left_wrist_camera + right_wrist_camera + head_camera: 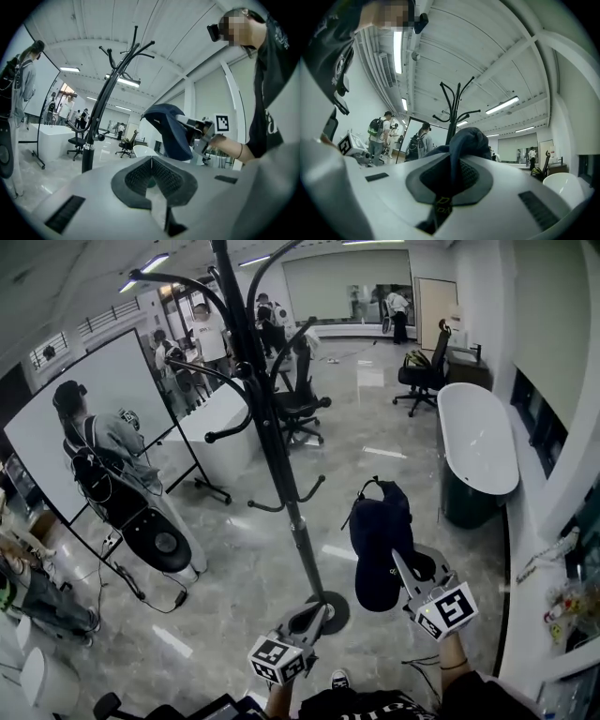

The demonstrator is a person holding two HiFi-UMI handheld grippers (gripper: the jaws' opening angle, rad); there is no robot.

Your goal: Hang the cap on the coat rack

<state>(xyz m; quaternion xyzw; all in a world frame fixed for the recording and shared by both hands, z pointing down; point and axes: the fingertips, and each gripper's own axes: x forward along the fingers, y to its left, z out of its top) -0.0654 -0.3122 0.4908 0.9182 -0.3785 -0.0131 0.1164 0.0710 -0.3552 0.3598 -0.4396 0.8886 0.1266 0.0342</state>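
A tall black coat rack [272, 418] with curved hooks stands on the grey floor, with its round base [328, 612] just ahead of me. The dark navy cap [378, 538] hangs right of the pole, clear of the hooks, with my right gripper [403, 570] shut on its edge. In the right gripper view the cap's fabric [465, 139] is pinched between the pads, with the coat rack [453, 108] behind it. My left gripper [313, 612] is near the rack's base, jaws shut and empty. The left gripper view shows the cap [168, 132] and the coat rack [99, 119].
A white bathtub [476, 442] stands at the right. At the left are a large whiteboard [108, 395] on a stand and a person with a backpack [103, 460]. Office chairs [298, 401] and a white counter [223, 427] stand behind the rack, with several people beyond.
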